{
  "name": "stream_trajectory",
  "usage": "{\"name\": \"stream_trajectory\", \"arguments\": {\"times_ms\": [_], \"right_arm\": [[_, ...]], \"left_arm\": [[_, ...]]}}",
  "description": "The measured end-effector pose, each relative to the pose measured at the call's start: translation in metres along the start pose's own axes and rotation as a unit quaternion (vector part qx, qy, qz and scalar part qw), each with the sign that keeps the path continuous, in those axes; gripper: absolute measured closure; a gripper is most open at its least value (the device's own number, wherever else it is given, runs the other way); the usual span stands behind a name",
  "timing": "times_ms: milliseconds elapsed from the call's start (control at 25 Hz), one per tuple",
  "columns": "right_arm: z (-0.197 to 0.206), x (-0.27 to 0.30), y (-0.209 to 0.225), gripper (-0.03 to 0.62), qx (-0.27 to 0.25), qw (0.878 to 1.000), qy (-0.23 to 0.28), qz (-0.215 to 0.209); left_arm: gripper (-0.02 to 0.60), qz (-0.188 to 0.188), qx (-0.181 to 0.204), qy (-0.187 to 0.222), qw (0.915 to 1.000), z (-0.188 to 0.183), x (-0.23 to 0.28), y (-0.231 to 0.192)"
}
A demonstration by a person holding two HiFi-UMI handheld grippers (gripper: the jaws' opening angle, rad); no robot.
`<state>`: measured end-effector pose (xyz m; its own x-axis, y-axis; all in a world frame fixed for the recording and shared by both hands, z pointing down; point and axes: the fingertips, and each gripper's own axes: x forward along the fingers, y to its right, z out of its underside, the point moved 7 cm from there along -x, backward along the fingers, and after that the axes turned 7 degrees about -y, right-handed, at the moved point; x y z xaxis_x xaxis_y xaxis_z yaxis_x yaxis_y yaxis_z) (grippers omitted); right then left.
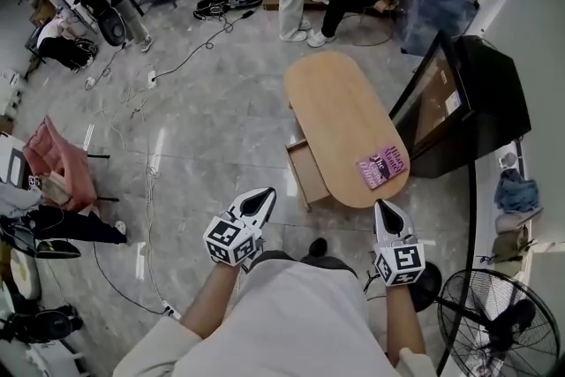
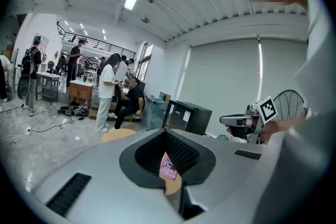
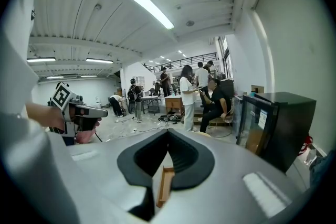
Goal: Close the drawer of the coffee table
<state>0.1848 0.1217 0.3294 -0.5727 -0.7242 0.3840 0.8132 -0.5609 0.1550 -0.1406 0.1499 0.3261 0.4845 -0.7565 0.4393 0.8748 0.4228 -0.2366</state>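
Pink booklet (image 1: 383,165) lies on coffee table (image 1: 340,115), title illegible.

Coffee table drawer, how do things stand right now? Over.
Left tool and right tool both shut, empty, short of the coffee table. Drawer stands open, untouched. Nothing seen blocking it.

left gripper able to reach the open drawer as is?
Probably yes. The drawer sticks out of the table on the side nearest the left gripper. Only bare floor lies between them and nothing blocks the way. They are not touching yet.
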Motion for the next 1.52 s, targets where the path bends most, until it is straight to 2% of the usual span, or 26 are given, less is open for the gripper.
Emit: {"name": "stream_trajectory", "arguments": {"times_ms": [480, 880, 1320, 1520], "right_arm": [[0.012, 0.028, 0.027, 0.583, 0.026, 0.999, -0.025, -0.002], [0.014, 0.067, 0.022, 0.583, 0.042, 0.997, -0.057, 0.029], [0.026, 0.129, 0.010, 0.583, 0.072, 0.989, -0.107, 0.075], [0.044, 0.152, 0.004, 0.583, 0.095, 0.983, -0.129, 0.094]], "left_arm": [[0.575, 0.005, -0.009, -0.036, 0.9993, -0.003, 0.041, -0.011], [0.575, 0.044, -0.007, -0.072, 0.9964, -0.002, 0.083, -0.056], [0.575, 0.107, -0.010, -0.138, 0.9845, 0.013, 0.147, -0.125], [0.575, 0.131, -0.013, -0.171, 0.9764, 0.036, 0.177, -0.148]]}}
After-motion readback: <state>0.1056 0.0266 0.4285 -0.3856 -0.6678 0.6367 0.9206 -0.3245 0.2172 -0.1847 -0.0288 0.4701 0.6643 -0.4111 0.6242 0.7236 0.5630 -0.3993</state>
